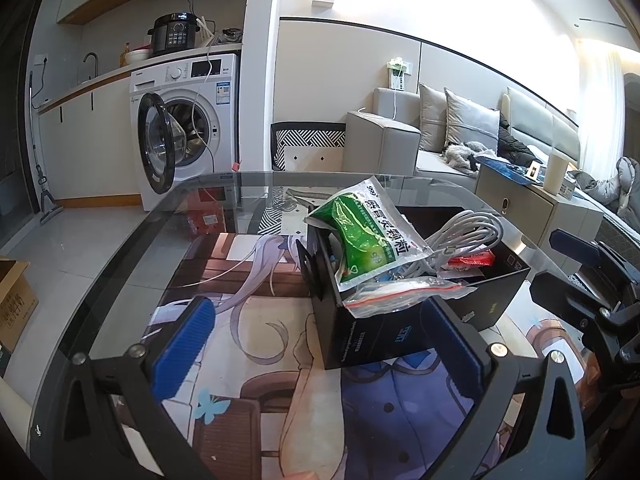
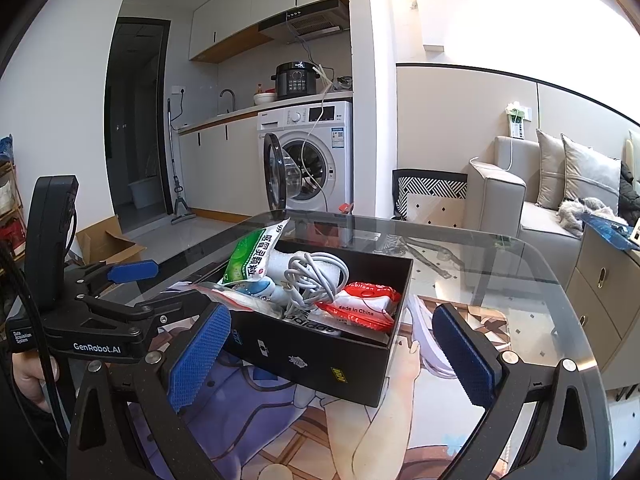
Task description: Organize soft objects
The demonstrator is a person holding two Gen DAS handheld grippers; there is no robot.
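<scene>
A black box (image 1: 372,336) (image 2: 320,356) stands on the glass table and holds a green sachet bag (image 1: 368,236) (image 2: 250,258), a coiled grey cable (image 1: 468,236) (image 2: 316,276), a red packet (image 2: 362,310) (image 1: 472,259) and a clear zip bag (image 1: 396,294) (image 2: 236,296) draped over its rim. My left gripper (image 1: 316,344) is open just in front of the box's near corner, nothing between its blue pads. My right gripper (image 2: 336,360) is open too, with the box's front wall between its spread fingers, not touching. Each gripper shows at the edge of the other's view.
The glass table (image 1: 120,264) (image 2: 500,280) lies over a printed picture mat. Behind it are a washing machine (image 1: 188,120) with its door open, a patterned chair (image 1: 308,144), a sofa (image 1: 440,136) with cushions and a cabinet (image 1: 532,208). A cardboard box (image 1: 12,300) sits on the floor at left.
</scene>
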